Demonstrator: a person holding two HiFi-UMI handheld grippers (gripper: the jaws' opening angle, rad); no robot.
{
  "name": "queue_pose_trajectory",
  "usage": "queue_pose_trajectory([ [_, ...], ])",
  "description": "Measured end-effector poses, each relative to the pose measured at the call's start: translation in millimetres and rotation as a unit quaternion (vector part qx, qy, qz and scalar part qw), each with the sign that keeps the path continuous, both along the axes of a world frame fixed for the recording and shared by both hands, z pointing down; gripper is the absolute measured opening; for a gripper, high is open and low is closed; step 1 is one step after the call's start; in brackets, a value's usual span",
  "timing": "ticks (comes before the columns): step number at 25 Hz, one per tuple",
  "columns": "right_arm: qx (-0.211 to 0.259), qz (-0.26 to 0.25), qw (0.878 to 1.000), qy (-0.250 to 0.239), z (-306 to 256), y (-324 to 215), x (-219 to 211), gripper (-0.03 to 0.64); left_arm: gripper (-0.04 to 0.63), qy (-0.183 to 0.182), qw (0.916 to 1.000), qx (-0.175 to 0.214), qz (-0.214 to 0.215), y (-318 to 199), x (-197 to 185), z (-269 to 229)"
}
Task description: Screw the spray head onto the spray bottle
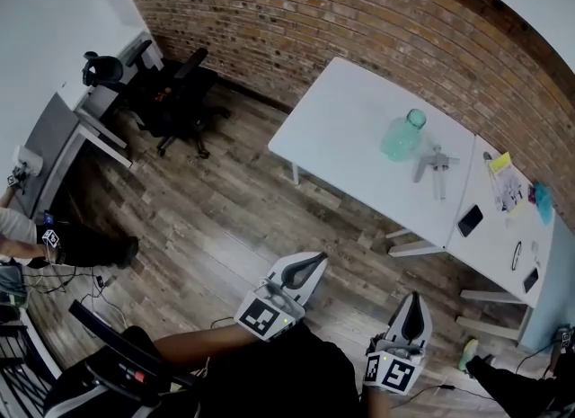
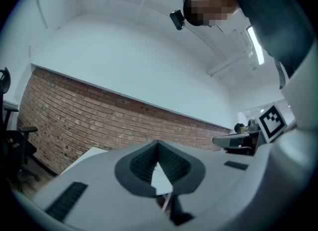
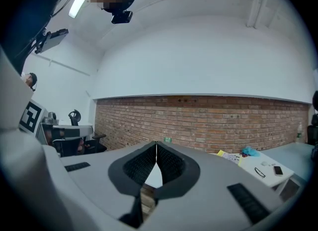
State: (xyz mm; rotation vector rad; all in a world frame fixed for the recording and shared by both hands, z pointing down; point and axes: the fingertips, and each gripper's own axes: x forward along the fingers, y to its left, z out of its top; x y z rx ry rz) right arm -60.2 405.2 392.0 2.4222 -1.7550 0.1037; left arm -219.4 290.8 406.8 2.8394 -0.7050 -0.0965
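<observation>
Office-type workroom: bare brick wall (image 1: 359, 21), wood plank floor (image 1: 216, 218), white tabletop (image 1: 346, 133), black swivel chairs (image 1: 180, 93) by a grey desk (image 1: 58, 137), cables on the floor.

Bright, even ceiling light (a tube lamp (image 3: 77, 4) glares); fisheye edges bend, dark corners

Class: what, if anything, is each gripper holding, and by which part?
Nothing. The left gripper and right gripper are both shut and empty; the spray bottle and spray head sit far from them on the table.
</observation>
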Motion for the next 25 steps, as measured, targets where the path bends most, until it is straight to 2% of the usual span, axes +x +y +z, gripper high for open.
queue_pose_trajectory([
  [3, -0.001, 0.003, 1.0, -0.002, 4, -10, 4, 0.008, 0.002, -0.01, 0.9999, 0.004, -0.004, -13, -2, 5],
  [10, 0.002, 0.005, 1.0, 0.009, 3, -19, 1, 0.008, 0.002, -0.009, 1.0, 0.003, -0.001, -26, -5, 9],
  [25, 0.004, 0.015, 0.999, 0.029, -7, -18, -2, 0.008, 0.002, 0.012, 0.9999, 0.003, -0.007, -28, 2, 5],
])
